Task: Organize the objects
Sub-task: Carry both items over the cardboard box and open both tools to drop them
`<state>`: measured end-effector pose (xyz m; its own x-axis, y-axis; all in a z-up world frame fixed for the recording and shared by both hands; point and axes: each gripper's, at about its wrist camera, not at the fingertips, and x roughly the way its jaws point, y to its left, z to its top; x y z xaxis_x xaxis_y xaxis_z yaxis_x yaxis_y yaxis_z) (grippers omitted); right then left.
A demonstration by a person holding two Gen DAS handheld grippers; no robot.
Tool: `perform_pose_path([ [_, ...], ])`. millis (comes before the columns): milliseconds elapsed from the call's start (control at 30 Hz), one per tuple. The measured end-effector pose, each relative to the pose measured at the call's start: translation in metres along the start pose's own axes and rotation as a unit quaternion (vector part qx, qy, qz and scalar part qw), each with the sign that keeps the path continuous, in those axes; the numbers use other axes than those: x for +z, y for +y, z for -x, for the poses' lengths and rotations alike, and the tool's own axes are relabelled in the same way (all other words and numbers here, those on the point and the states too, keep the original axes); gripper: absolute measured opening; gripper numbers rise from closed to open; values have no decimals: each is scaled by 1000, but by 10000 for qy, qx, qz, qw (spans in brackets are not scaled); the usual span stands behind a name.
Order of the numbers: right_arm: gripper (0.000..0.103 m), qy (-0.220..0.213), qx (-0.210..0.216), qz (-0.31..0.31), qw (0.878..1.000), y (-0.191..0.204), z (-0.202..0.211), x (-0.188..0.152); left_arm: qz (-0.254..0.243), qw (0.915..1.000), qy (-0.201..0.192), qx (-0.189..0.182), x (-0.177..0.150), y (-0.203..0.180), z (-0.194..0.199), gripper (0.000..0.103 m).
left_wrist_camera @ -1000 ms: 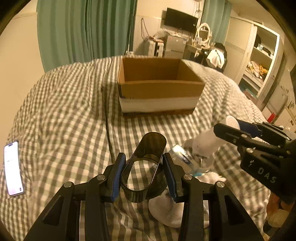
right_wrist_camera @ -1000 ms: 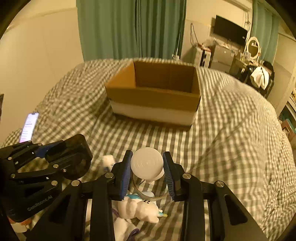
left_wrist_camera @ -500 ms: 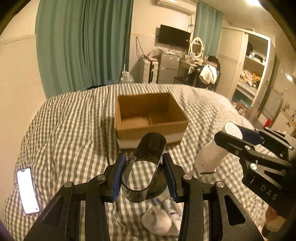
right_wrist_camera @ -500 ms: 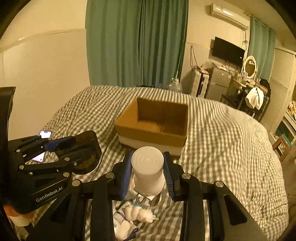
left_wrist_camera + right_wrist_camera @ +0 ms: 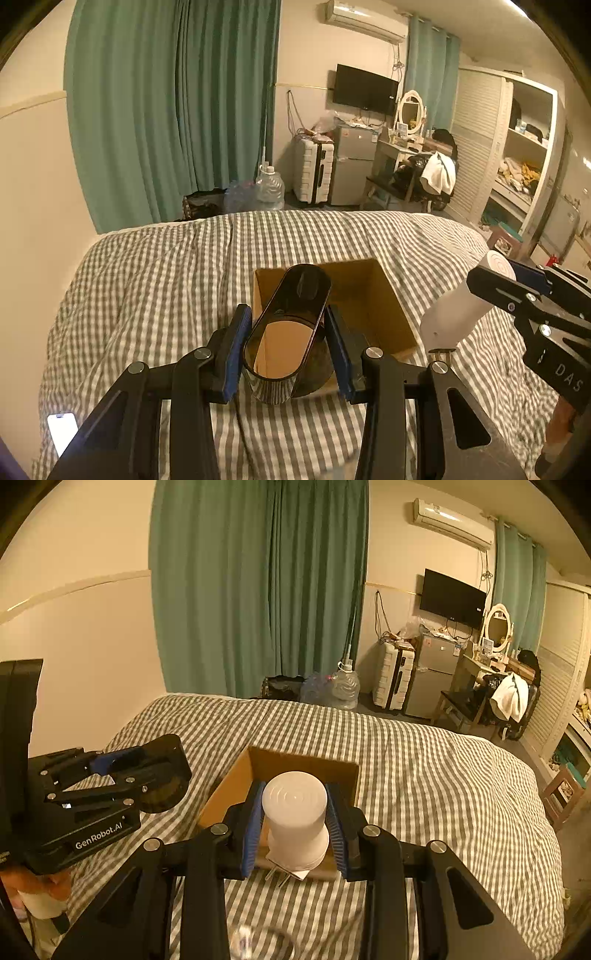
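Here the left hand-held gripper (image 5: 288, 350) is clamped across the sides of a dark translucent oval container (image 5: 286, 332), held in the air just short of the cardboard box (image 5: 373, 295) on the checked bed (image 5: 147, 280). Thin, glossy plastic like this probably flexes and slips, so a light squeeze at mid-wall suits it. The right hand-held gripper (image 5: 295, 827) is pinched on a white plug-in device (image 5: 295, 812), also above the box's near edge; it looks rigid and light, with 2 prongs underneath.
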<state>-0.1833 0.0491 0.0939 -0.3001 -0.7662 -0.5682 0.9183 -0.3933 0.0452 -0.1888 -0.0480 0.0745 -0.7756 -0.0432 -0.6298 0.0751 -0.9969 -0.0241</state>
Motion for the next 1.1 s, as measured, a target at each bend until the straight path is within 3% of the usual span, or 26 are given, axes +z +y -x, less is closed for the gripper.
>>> perform_pose_path([
  [233,32,390,94,-107,9991,-16,-89,9,8,9993,362,-3,-5,-2,-84,41],
  [500,32,1090,227,-115,9937,-23,-176,-33,-54,9967,801,82,-28,-1,-165,41],
  [700,32,1096,226,-113,9937,-26,-199,-52,-158,9957,911,66,-43,-2,-195,41],
  [967,32,892,259,-352,9951,-40,-196,-45,-471,9963,705,-163,-47,-12,-192,43],
  [1000,37,845,236,-367,9955,-38,-194,-42,-482,9965,659,-160,-47,-14,-188,46],
  [1033,48,809,219,-392,9957,-39,-191,-40,-509,9965,648,-165,-46,-16,-183,49],
  [1100,59,690,178,-487,9963,-40,-180,-34,-541,9965,617,-137,-45,-18,-174,69],
])
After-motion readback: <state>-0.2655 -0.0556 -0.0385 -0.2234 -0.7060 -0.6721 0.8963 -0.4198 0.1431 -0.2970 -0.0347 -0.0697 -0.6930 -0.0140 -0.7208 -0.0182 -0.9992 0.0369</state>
